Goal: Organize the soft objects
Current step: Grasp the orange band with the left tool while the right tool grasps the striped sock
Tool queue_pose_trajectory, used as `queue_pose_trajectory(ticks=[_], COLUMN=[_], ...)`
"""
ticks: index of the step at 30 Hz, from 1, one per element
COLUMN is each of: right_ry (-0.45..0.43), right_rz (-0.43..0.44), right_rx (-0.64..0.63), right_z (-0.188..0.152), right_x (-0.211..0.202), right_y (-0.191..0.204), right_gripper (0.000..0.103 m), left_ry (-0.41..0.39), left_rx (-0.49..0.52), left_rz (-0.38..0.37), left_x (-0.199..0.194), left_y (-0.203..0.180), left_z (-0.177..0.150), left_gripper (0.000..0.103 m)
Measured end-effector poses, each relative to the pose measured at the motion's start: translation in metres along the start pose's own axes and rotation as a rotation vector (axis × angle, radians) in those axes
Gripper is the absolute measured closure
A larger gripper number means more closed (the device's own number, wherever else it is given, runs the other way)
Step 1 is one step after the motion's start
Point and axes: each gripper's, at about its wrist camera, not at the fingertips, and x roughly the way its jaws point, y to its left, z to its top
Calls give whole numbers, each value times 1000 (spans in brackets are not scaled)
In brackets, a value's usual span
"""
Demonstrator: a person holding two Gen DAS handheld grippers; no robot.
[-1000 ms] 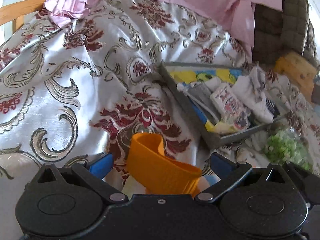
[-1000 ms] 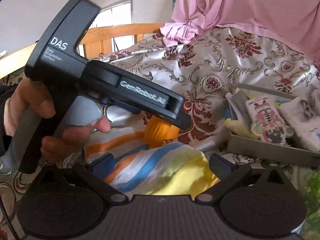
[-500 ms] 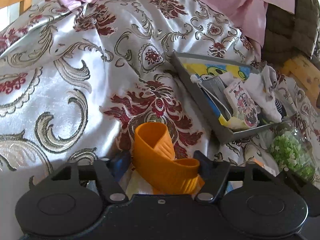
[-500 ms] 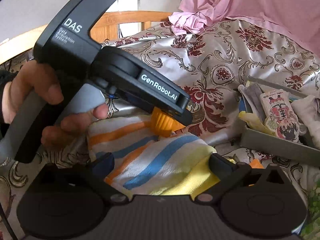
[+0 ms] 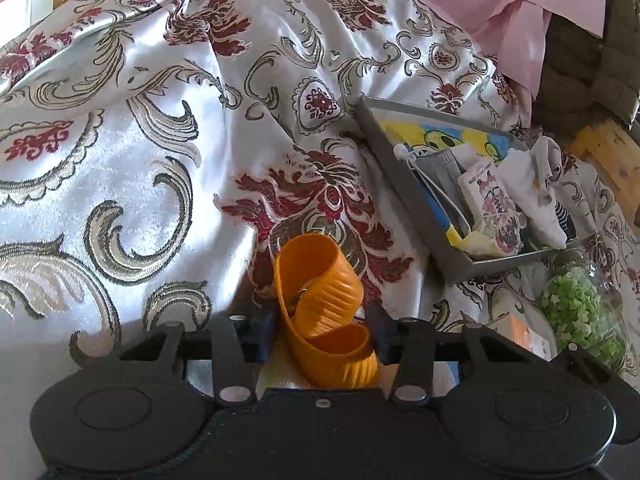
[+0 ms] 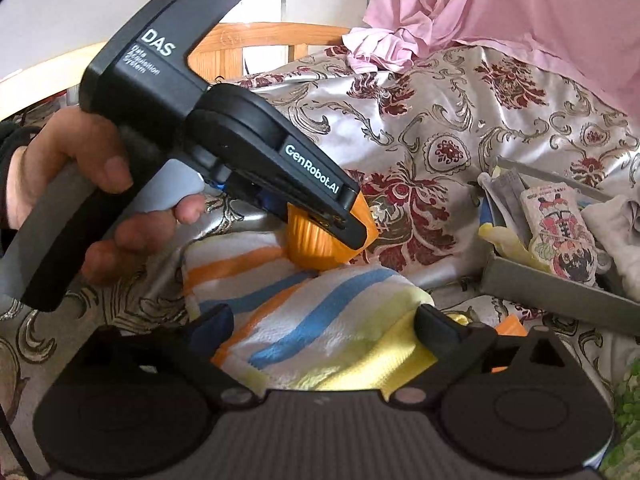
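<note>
Closing since a second ago, the left tongs (image 5: 322, 332) now pinch the orange silicone glove (image 5: 320, 300). Right tongs (image 6: 322, 320) stand wide, closing around the striped towel (image 6: 304, 320); best squeeze gently, lift together.

Left of the grey tray (image 5: 404, 168), bare patterned bedspread (image 5: 132, 152) lies open; a green-filled bag (image 5: 576, 312) crowds its near side.
</note>
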Motion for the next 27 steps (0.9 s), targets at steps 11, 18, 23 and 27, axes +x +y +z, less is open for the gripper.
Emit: queue_pose_trajectory(ticks=[11,18,23,27], right_ry=[-21,-30,-33,-34], right_rz=[-6,-47,-90,-119], right_rx=[-97,-148,-218,-254], right_z=[2,2,0,-4], right_x=[-5,-10,-15,-21], right_y=[16,23,35,42], right_gripper=[37,72,81,82], left_ry=[-7,-25,-42,-38], left_rx=[12,-15,-35,2], left_rz=[43,52,44,57], left_x=[-7,-19,-34,-40], left_y=[-5,-6,-5,-11], left_z=[-3,-5,-9,-15], left_gripper=[74,85,94,94])
